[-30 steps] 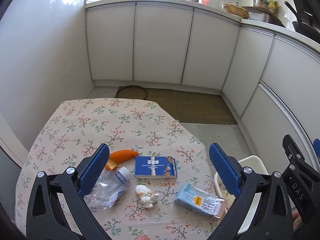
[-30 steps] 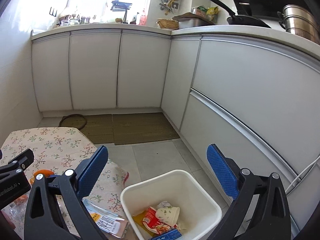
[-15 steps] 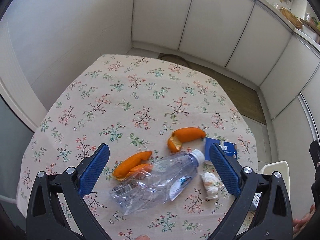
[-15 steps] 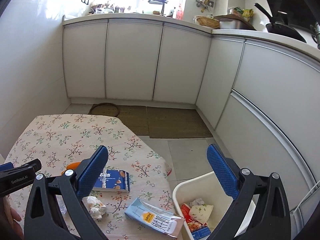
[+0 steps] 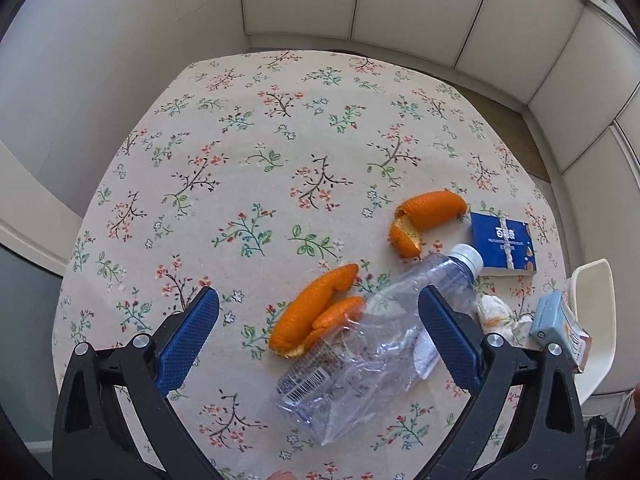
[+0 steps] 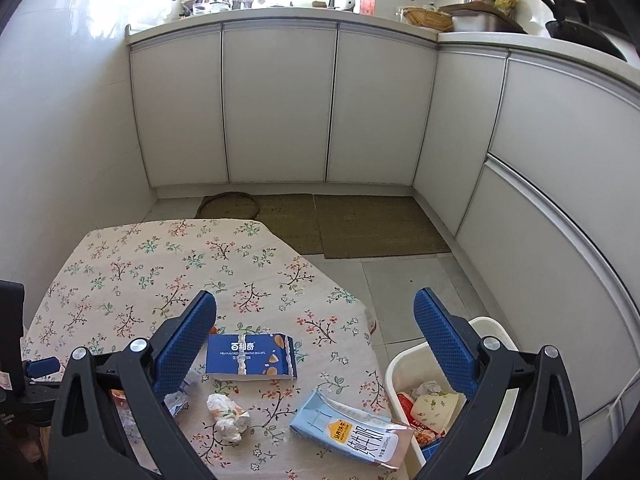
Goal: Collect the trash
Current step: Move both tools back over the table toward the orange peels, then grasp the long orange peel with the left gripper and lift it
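My left gripper [image 5: 318,316] is open above the floral table [image 5: 240,152], over two orange peels [image 5: 316,312] and a crushed clear plastic bottle [image 5: 368,352]. Another orange peel [image 5: 424,216], a blue biscuit box [image 5: 502,244], a crumpled tissue [image 5: 494,312] and a light-blue milk carton [image 5: 560,328] lie to the right. My right gripper [image 6: 314,326] is open above the biscuit box [image 6: 250,356], the tissue [image 6: 228,416] and the milk carton [image 6: 352,432]. The white trash bin [image 6: 404,364] stands at the table's right edge with trash in it.
White cabinets [image 6: 280,104] line the back and right. Brown mats [image 6: 360,224] lie on the tiled floor beyond the table. The bin's rim [image 5: 592,280] also shows in the left wrist view. The left gripper's body [image 6: 16,360] shows at the right wrist view's left edge.
My left gripper has tilted down and come closer over the peels and bottle. My right gripper has swung left from the bin to over the table's trash.
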Motion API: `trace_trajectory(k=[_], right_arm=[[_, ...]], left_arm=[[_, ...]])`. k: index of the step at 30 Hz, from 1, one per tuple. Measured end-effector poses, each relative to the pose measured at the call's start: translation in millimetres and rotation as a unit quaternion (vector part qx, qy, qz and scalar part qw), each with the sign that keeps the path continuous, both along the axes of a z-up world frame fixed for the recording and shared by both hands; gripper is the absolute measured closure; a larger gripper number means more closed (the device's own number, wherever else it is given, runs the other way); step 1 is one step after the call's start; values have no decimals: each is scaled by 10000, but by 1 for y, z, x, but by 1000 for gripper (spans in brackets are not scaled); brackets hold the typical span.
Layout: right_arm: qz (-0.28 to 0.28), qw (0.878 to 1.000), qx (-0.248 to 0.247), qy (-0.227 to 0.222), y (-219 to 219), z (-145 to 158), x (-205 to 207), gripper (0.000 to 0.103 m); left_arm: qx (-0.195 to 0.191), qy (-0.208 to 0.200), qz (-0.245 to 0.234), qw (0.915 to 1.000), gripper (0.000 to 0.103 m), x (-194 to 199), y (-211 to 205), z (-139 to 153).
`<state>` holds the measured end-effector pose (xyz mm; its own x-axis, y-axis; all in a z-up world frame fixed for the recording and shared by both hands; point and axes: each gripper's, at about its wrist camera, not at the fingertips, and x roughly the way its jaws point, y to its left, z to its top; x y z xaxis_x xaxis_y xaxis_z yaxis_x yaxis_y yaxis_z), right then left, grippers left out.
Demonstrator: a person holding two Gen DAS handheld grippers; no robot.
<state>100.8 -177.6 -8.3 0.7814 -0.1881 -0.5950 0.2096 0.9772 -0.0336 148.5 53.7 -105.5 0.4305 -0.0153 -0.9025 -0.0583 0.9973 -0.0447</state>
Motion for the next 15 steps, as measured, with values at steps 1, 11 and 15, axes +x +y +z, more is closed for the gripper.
trace_trajectory(k=[1, 11, 15], right_arm=[[-12, 10000, -1, 25, -1, -1, 0, 7], [10, 9997, -45, 224, -3, -10, 9, 7], [70, 9994, -79, 319, 3, -15, 14, 7]], left_arm=[[29, 25, 89, 10000, 10, 4, 6, -3], [-3, 739, 179, 9971, 38, 26, 25, -44], [-139, 945, 3, 9954, 39, 27, 21, -55]])
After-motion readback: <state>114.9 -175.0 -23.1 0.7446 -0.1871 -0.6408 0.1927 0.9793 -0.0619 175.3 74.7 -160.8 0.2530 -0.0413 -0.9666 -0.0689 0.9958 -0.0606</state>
